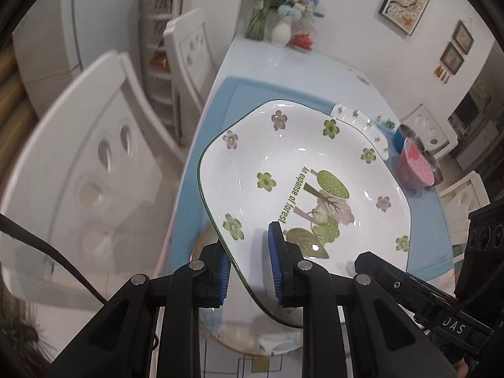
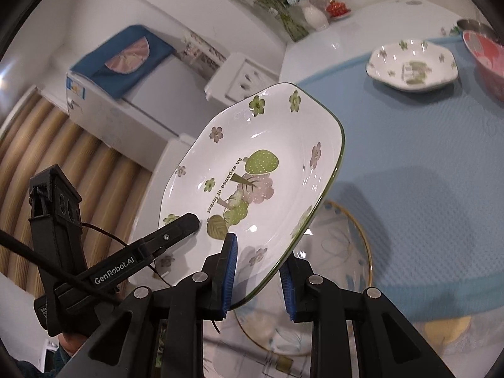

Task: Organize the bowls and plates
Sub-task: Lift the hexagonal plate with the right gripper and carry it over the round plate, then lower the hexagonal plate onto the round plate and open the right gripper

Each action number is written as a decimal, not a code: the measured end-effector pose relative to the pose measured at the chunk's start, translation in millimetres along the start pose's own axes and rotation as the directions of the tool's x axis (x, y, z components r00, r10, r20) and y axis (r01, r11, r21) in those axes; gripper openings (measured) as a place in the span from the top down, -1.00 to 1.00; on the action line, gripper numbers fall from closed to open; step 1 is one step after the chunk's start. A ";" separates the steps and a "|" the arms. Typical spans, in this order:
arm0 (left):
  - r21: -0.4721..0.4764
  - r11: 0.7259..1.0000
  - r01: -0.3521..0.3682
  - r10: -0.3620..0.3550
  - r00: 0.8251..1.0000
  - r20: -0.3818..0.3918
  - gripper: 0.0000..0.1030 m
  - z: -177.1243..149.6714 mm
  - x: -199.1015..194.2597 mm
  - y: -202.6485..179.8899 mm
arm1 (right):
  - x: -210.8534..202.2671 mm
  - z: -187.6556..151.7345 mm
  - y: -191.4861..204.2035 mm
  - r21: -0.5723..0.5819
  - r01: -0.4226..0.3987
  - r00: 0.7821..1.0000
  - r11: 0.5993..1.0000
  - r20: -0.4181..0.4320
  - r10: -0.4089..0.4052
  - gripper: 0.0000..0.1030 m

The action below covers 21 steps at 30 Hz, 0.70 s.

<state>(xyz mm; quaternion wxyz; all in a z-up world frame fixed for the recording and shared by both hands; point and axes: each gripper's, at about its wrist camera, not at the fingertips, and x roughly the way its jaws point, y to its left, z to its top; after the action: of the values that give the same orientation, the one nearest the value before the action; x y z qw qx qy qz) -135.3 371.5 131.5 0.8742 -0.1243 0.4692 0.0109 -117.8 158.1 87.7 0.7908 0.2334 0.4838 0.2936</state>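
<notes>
Plate pinched at its rim by both grippers, above a glass dish.
Glazed, stiff, slippery, breakable: left gripper and right gripper each clamp a near rim edge; best hold.

The flowered plate sits tilted between both claws, the left claw clamped on one edge and the right claw on the opposite edge. Directly beneath it a gold-rimmed plate lies on the tabletop. Ahead of the right claw rests a smaller matching dish (a bowl just to its right).
</notes>
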 end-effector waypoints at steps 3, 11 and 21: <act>-0.018 1.000 -0.021 0.021 0.999 -0.033 0.62 -19.3 13.0 4.7 | 10.2 -18.1 -11.2 0.015 0.009 0.999 1.000 -0.033 -0.008 0.53; -0.019 0.999 -0.045 0.043 0.996 -0.072 0.62 -59.1 28.1 8.1 | 21.7 -57.2 -34.1 0.054 0.027 0.997 0.998 -0.072 -0.023 0.53; -0.074 0.997 -0.024 0.016 0.994 -0.105 0.63 -76.8 42.0 17.6 | 34.5 -55.8 -35.7 0.015 0.112 0.987 0.994 -0.119 -0.109 0.53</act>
<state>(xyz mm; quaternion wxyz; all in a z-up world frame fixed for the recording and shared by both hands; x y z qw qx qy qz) -176.9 366.9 52.7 0.8430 -0.1529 0.5149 0.0311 -147.3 161.0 19.1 0.7732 0.1968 0.5451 0.2574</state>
